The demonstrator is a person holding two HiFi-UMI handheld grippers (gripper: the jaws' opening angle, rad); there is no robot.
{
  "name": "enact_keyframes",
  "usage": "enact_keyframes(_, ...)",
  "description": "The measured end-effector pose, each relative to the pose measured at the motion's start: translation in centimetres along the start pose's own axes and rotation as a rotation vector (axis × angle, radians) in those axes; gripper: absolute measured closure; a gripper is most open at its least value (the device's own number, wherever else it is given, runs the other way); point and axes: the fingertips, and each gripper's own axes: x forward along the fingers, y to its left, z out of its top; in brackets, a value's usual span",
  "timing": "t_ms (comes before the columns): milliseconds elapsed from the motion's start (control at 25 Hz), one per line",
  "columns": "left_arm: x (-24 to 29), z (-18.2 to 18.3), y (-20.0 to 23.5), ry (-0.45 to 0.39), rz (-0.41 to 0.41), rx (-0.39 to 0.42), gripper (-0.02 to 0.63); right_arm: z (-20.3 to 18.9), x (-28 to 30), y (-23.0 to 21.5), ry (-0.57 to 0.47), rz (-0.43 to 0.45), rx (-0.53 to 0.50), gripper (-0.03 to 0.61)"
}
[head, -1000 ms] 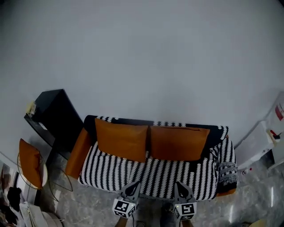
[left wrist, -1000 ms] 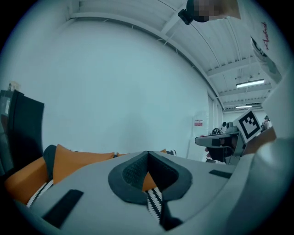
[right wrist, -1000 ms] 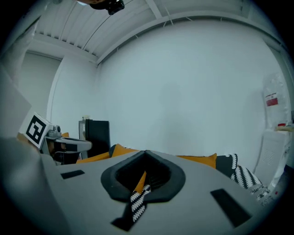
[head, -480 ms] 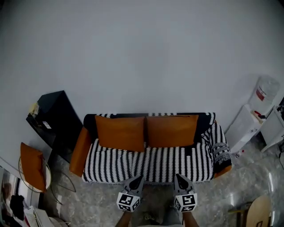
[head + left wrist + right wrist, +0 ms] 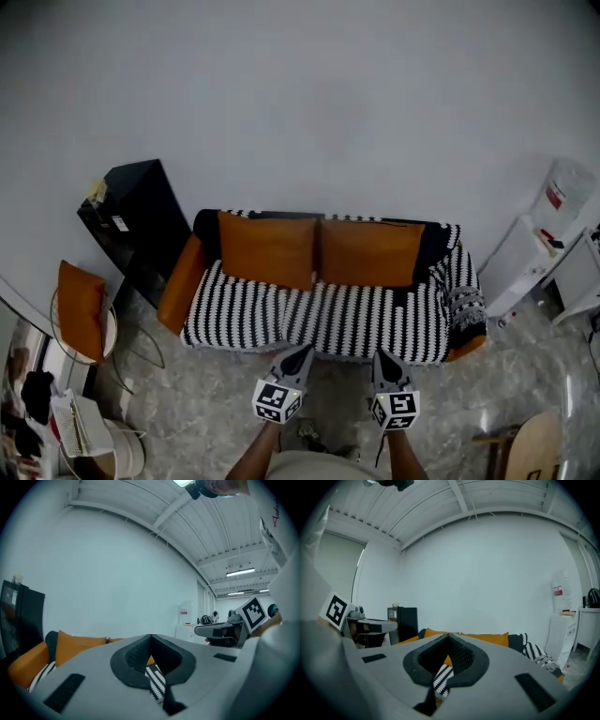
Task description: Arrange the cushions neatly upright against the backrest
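Head view: 2 cushions (image 5: 267, 248) upright on sofa (image 5: 328, 319), both jaws closed.

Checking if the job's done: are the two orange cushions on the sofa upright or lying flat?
Upright. The left cushion and right cushion stand side by side, leaning on the backrest, above the striped seat.

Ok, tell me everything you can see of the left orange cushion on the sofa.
The left orange cushion is a plain rectangle with a smooth, leather-like surface and no visible pattern. It stands upright, leaning against the sofa's dark backrest, with its lower edge on the black-and-white striped seat cover. Its right edge meets the second orange cushion. Nothing else touches it.
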Motion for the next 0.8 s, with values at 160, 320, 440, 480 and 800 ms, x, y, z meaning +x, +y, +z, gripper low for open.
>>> enact_keyframes(160,-1.4,-0.1,-2.7,-0.006,0.033,0.006,0.584,-0.1,-2.3,0.0,0.001,0.038,-0.006,0.549)
enact_keyframes(320,-2.0,-0.2,-5.1,-0.015,0.061,-0.001,0.584,0.3,-4.3,-0.9,-0.010,0.062,-0.020,0.551)
enact_keyframes(440,-2.5,-0.2,-6.9,-0.019,0.072,0.009,0.584,0.5,-5.9,-1.7,-0.015,0.071,-0.025,0.551)
enact_keyframes(480,-2.6,-0.2,-7.4,-0.021,0.075,0.011,0.584,0.5,-6.3,-1.9,-0.016,0.073,-0.027,0.551)
enact_keyframes(800,-3.1,-0.4,-10.4,-0.024,0.083,0.022,0.584,0.5,-8.8,-3.1,-0.025,0.084,-0.035,0.551)
